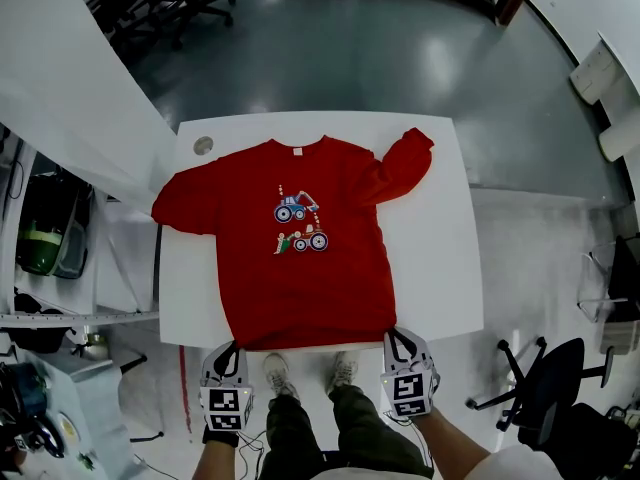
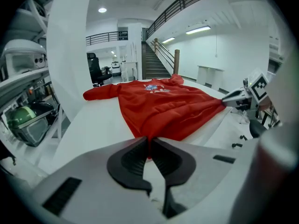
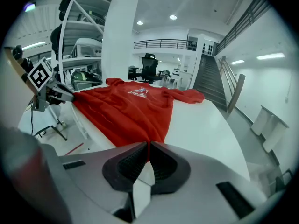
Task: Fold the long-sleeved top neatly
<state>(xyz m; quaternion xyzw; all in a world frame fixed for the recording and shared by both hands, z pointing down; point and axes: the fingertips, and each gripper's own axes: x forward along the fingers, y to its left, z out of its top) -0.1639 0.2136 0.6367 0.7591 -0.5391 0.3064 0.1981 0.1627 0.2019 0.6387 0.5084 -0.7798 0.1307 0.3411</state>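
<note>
Between the tightly closed fingers of the left gripper [image 1: 228, 350], the near hem corner of the red long-sleeved top [image 1: 300, 268]; likewise pinched in the right gripper [image 1: 400, 336], the other hem corner. Ahead of both, spread flat on the white desk [image 1: 440, 268], tractor print [image 1: 298, 225] up, collar farthest away. Far beyond the right gripper, one sleeve [image 1: 400, 166] bunched inward.
</note>
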